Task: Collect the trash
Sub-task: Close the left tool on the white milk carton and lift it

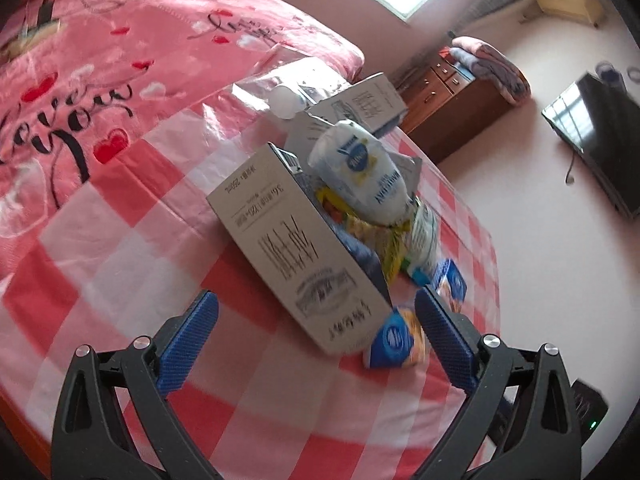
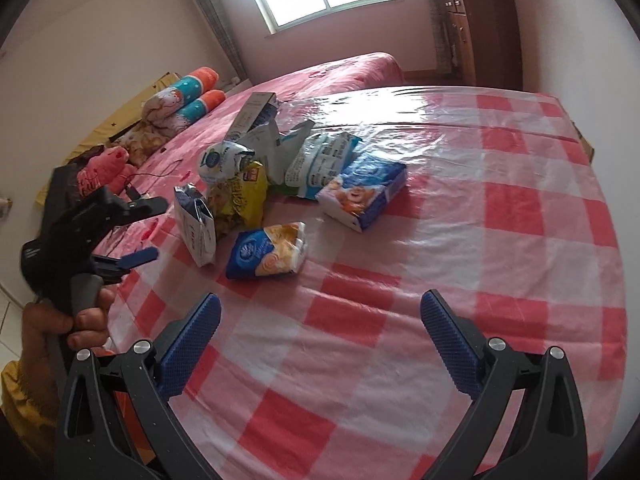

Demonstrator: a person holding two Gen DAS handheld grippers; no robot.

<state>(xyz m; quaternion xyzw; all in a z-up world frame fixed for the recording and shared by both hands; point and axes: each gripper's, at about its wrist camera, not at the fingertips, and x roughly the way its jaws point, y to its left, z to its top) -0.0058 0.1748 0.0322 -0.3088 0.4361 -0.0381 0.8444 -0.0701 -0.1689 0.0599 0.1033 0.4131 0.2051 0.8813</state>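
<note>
Both ribbed blue tongs, left [image 1: 316,312] and right [image 2: 320,314], apart over crinkly wrappers [image 2: 267,255] on glossy checked plastic cloth [image 2: 460,240].

A red-and-white checked plastic sheet [image 2: 400,320] covers the bed. On it lie a yellow snack bag [image 2: 244,196] and a blue-and-white wrapper [image 2: 266,256]. Pink blanket [image 1: 100,60] bears red hearts.

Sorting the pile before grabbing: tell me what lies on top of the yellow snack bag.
A crumpled white pouch with a round blue logo rests on the yellow snack bag, leaning toward the grey carton. Whatever sits beneath the bag is covered; only checked cloth shows around it.
</note>
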